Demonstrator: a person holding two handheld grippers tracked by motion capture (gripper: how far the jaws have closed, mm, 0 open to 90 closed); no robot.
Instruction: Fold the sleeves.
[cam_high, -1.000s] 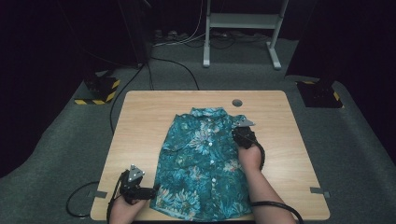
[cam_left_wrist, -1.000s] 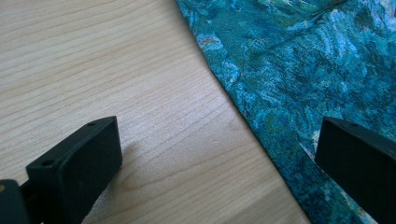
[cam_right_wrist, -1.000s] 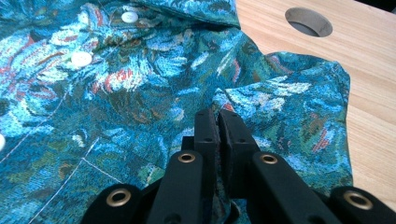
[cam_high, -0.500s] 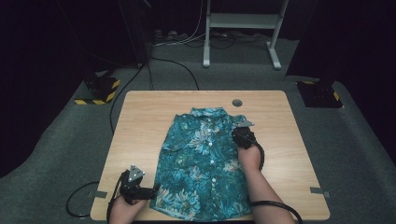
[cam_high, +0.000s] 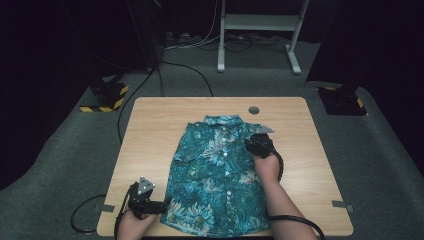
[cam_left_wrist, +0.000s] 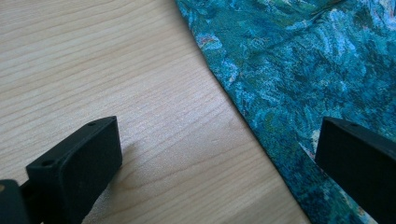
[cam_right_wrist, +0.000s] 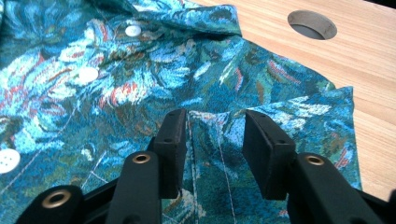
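A teal floral button shirt (cam_high: 215, 175) lies spread flat on the wooden table (cam_high: 150, 130), collar at the far end. My right gripper (cam_high: 252, 142) rests on the shirt's right shoulder by the folded sleeve. Its jaws have just been opening. In the right gripper view they (cam_right_wrist: 212, 140) stand apart with a low ridge of seamed fabric (cam_right_wrist: 210, 154) between them, not pinched. My left gripper (cam_high: 162, 205) sits at the near left by the hem. In the left gripper view it (cam_left_wrist: 219, 154) is open wide, one jaw over bare wood and the other over the shirt's edge (cam_left_wrist: 303, 60).
A round cable hole (cam_high: 254, 110) sits in the table beyond the collar, also in the right gripper view (cam_right_wrist: 312, 24). Bare wood flanks the shirt on both sides. On the floor beyond are a white frame stand (cam_high: 260, 30), cables, and a yellow-and-black striped base (cam_high: 105, 97).
Both hands and the shirt stay where they were in the high view.
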